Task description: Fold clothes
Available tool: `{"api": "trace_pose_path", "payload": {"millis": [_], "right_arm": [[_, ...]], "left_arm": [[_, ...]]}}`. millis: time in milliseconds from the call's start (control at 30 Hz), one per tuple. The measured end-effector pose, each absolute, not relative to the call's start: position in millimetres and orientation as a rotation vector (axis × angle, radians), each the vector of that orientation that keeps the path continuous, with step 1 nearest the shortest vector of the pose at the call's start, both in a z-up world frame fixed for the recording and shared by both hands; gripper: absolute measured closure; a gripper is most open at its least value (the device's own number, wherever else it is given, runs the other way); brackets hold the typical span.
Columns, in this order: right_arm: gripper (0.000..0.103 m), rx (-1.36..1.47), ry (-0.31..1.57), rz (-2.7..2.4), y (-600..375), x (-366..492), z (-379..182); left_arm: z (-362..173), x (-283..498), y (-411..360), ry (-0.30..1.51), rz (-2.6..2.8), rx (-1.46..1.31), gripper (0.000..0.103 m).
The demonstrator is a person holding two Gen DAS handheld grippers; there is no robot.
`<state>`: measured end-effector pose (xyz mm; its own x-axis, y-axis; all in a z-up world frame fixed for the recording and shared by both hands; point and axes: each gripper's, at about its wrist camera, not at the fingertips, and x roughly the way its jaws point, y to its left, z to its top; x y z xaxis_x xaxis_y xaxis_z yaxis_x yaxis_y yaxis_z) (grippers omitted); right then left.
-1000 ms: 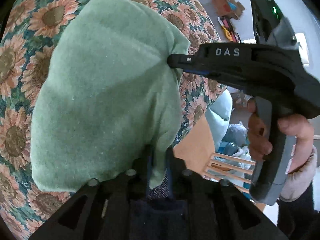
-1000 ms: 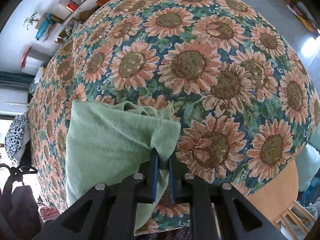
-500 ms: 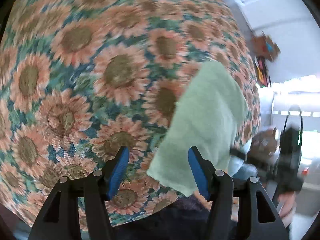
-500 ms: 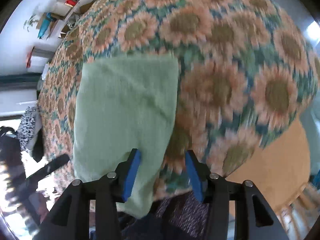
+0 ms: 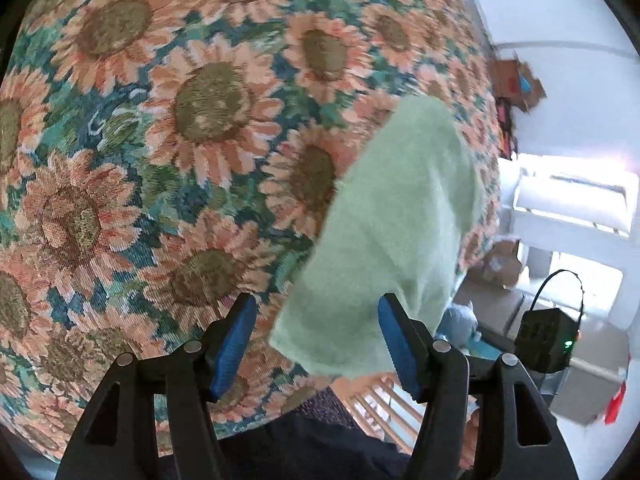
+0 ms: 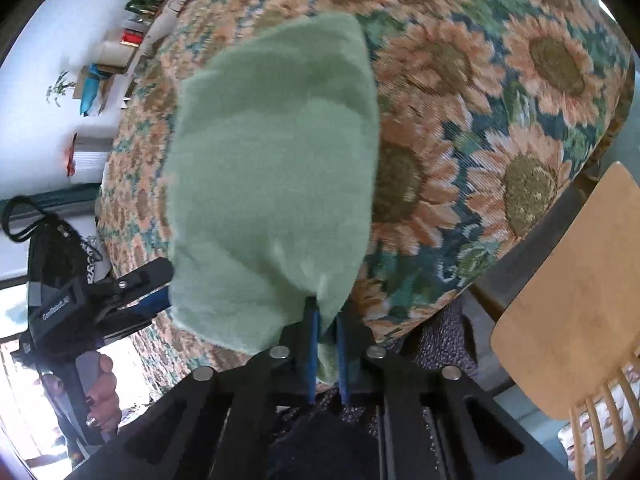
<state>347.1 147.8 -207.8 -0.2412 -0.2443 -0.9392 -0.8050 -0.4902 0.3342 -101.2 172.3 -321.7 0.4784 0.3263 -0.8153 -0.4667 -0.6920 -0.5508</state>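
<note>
right wrist view: green cloth pinched at its near corner

in the right wrist view the right gripper [image 6: 325, 354] has just been closing, and its blue pads now clamp the near corner of the green cloth [image 6: 272, 168]. the cloth spreads away from the pads over the sunflower-patterned tabletop [image 6: 500, 92], with soft folds across its middle. at the lower left of this view the left gripper [image 6: 156, 288] appears beside the cloth's near-left edge, held by a hand [image 6: 100, 388]. a wooden chair [image 6: 572, 304] stands at the right, just off the tabletop's edge.

in the left wrist view the left gripper [image 5: 316, 344] stands wide apart, pads pressing nothing; the cloth's [image 5: 392, 232] near end shows between its blue fingers [image 5: 234, 340] without touching either pad. the cloth lies towards the right edge of the tabletop [image 5: 160, 140].
</note>
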Motion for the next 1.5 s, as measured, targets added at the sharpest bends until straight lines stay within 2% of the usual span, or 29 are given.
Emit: {"api": "trace_pose_path", "payload": {"millis": [100,300,333,367,400,433,500,567,700,933,1033,1100,1233,1367,1500], "right_arm": [[0.095,-1.591,1.229,1.81,136.4,349.0,-194.6],[0.094,-1.651,1.191,1.725,135.2,354.7,-219.1],[0.09,-1.673,1.183,1.747,132.4,350.5,-218.4],[0.088,-1.704,1.149,1.769,129.6,345.7,-216.1],[0.08,-1.725,1.097,1.78,129.2,342.2,-211.9],[0.067,-1.725,1.076,1.78,131.6,340.1,-208.1],[0.062,-1.666,1.079,1.79,144.1,339.3,-194.6],[0.057,-1.607,1.071,1.822,159.7,335.2,-178.2],[0.058,-1.58,1.023,1.941,183.9,283.6,-161.0],[0.066,-1.659,0.964,2.009,199.7,210.2,-190.4],[0.067,-1.666,0.909,1.913,220.9,220.4,-207.9],[0.068,-1.621,0.977,1.904,231.1,233.0,-209.2],[0.061,-1.48,0.999,1.923,231.8,268.8,-176.7],[0.061,-1.542,1.11,1.917,205.7,295.8,-174.6],[0.062,-1.595,1.059,1.865,167.4,315.4,-185.6]], "left_arm": [[-309.8,-98.0,169.9,0.15,1.285,-1.911,0.039],[-302.4,-88.6,184.3,0.282,1.352,-1.849,0.039],[-303.8,-85.3,188.0,0.34,1.361,-1.834,0.039],[-307.4,-82.2,190.3,0.377,1.362,-1.828,0.045],[-311.9,-79.2,191.8,0.405,1.36,-1.826,0.053],[-316.4,-76.1,193.4,0.433,1.358,-1.823,0.055],[-325.7,-74.7,190.5,0.417,1.335,-1.85,0.067],[-334.1,-74.0,187.5,0.408,1.323,-1.871,0.067],[-344.3,-69.8,181.3,0.438,1.32,-1.867,0.067],[-352.4,-73.0,172.6,0.36,1.336,-1.904,0.067],[-349.4,-73.5,177.2,0.384,1.342,-1.903,0.065],[-342.5,-72.5,182.2,0.434,1.353,-1.871,0.065],[-321.7,-74.3,197.3,0.505,1.35,-1.785,0.065],[-303.9,-83.7,222.7,0.44,1.352,-1.704,0.065],[-301.2,-95.0,238.2,0.426,1.357,-1.629,0.065]]}}
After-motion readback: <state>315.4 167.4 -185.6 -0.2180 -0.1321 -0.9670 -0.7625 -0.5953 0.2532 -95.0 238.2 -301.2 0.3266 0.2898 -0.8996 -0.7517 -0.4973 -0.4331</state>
